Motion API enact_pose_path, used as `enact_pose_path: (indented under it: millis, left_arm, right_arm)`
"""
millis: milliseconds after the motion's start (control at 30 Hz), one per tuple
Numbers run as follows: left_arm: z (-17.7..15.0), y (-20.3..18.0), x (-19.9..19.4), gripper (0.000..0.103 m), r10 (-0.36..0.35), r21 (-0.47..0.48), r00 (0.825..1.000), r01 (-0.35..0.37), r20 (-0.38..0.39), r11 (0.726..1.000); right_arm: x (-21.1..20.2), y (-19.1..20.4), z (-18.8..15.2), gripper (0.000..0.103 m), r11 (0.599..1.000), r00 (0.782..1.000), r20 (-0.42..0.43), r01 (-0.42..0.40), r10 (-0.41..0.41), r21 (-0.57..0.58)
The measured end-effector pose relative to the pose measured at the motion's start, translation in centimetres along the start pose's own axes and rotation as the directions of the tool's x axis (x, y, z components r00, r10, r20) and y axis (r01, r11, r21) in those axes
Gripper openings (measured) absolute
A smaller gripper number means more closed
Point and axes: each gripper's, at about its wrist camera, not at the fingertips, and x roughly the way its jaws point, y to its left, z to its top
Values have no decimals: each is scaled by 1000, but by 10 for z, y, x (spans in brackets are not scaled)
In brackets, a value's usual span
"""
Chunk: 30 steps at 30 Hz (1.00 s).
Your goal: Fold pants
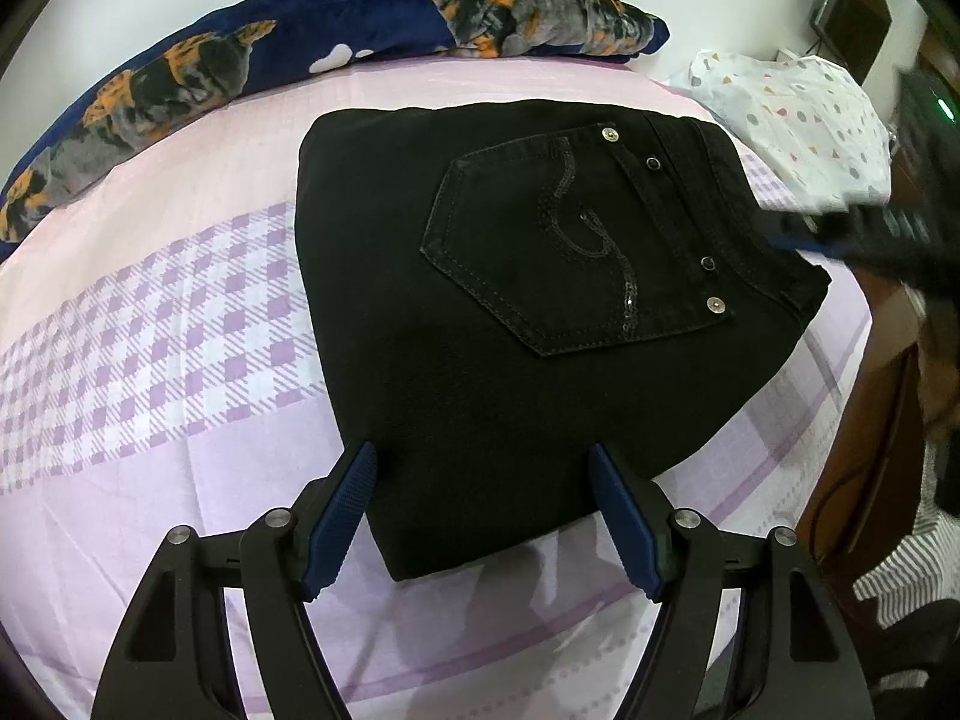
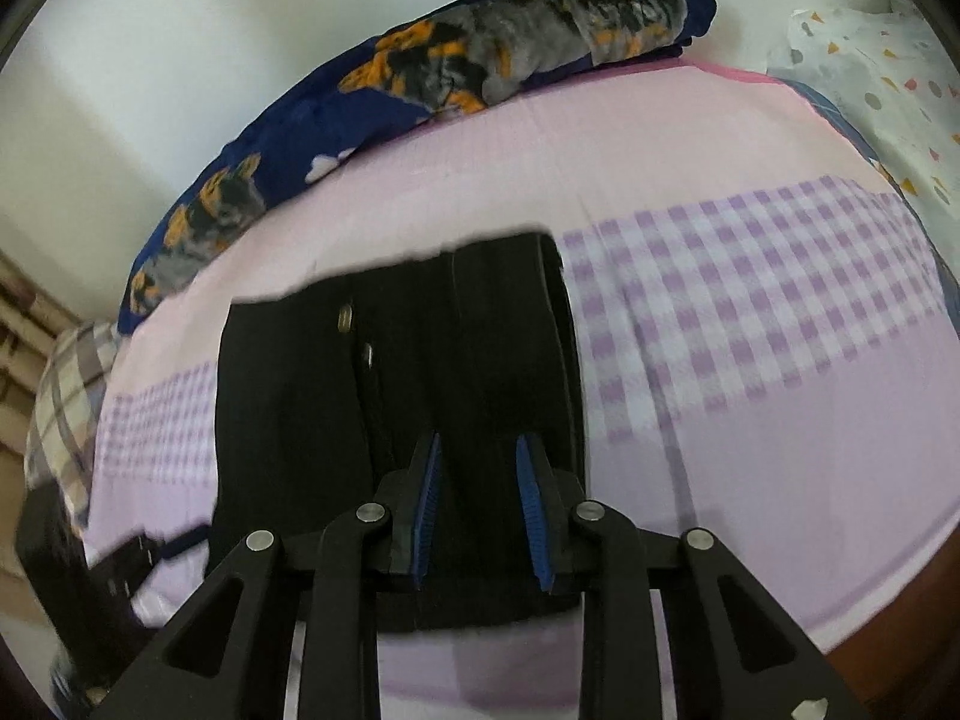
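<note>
Lying folded into a compact bundle on the bed (image 1: 150, 498), the black pants (image 1: 510, 312) fill the middle of the left wrist view, back pocket (image 1: 576, 246) up with its sequin swirl and metal rivets showing. The left gripper (image 1: 483, 516) hangs at 6 o'clock, its blue-padded fingers (image 1: 339, 516) spread wide on either side of the bundle's near corner, released and pressing on nothing. At 3 o'clock in that view a blurred dark shape at the waistband edge is the right gripper (image 1: 864, 234). In its own view the right gripper (image 2: 480, 516) sits at 6 o'clock over the pants, its fingers a narrow gap apart with black cloth behind them; whether the pads pinch any fabric I cannot tell. A navy blanket (image 1: 252, 60) with an orange and grey print runs along the bed's far side from 9 to 1 o'clock, and a white dotted cloth (image 1: 798, 120) lies at 2 o'clock.
</note>
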Motion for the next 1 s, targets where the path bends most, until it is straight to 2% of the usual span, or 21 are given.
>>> enact_pose_path:
  millis: [200, 267, 567, 667, 767, 900, 1000]
  left_arm:
    - [-2, -1, -1, 74, 5, 0, 1000, -5, -5, 1000]
    - [-2, -1, -1, 74, 4, -1, 1000, -4, -5, 1000]
    - [-3, 1, -2, 74, -14, -11, 1000, 14, 0, 1000]
    - [-2, 5, -10, 74, -44, -24, 999, 45, 18, 999]
    - [-1, 11, -22, 74, -62, -29, 997, 63, 44, 998]
    - [4, 35, -32, 74, -135, -123, 988, 145, 79, 982]
    - [7, 61, -34, 74, -182, -229, 979, 200, 96, 953]
  right_arm:
    - [-9, 4, -32, 26, 996, 999, 41, 30, -27, -84]
    - [-5, 5, -35, 26, 994, 998, 51, 41, -36, -100]
    - [-4, -3, -34, 28, 998, 999, 53, -5, 9, -68]
    - [-5, 0, -32, 38, 996, 998, 37, -48, 51, -77]
    - [-4, 6, -30, 45, 993, 999, 20, -41, 43, -108]
    - [-6, 9, -25, 46, 990, 999, -9, -53, 52, -128]
    - [-11, 3, -19, 46, 990, 995, -18, -104, 103, -100]
